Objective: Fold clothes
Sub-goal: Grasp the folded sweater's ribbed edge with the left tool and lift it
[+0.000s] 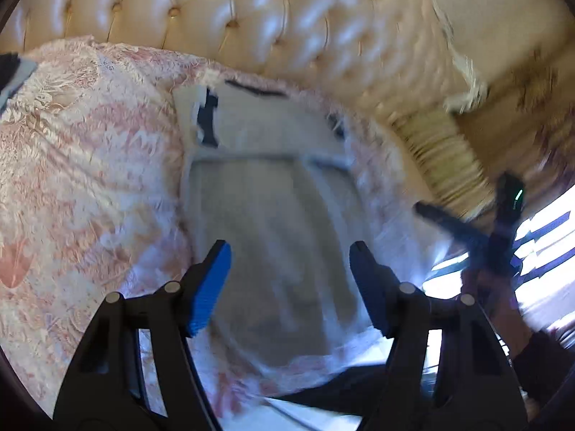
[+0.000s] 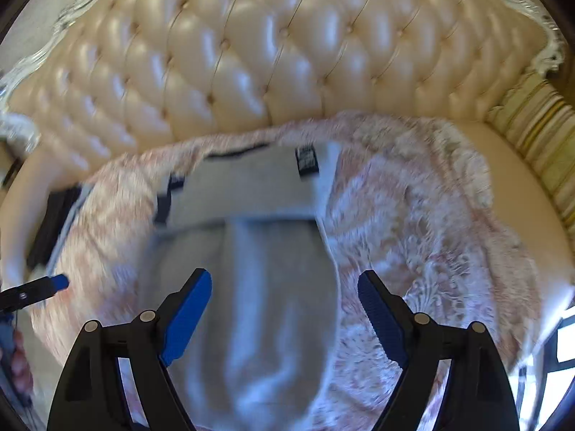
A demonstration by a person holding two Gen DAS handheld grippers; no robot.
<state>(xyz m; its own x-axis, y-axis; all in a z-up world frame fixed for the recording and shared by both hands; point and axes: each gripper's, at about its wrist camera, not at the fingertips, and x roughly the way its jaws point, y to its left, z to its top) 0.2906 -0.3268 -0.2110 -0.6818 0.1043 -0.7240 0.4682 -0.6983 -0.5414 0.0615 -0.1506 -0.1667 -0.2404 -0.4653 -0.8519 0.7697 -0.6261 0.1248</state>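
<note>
My left gripper (image 1: 289, 248) and right gripper (image 2: 284, 280) hover wide, nothing between the fingers, above the grey garment (image 2: 251, 251) (spread flat for folding).

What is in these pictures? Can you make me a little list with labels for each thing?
place: bed with a cream tufted headboard
cover: pink and white patterned bedspread
clothing: grey garment lying on the bedspread, upper part folded over, with dark trim
left gripper: open, above the garment, holding nothing
right gripper: open, above the garment, holding nothing
picture quality: blurry
</note>
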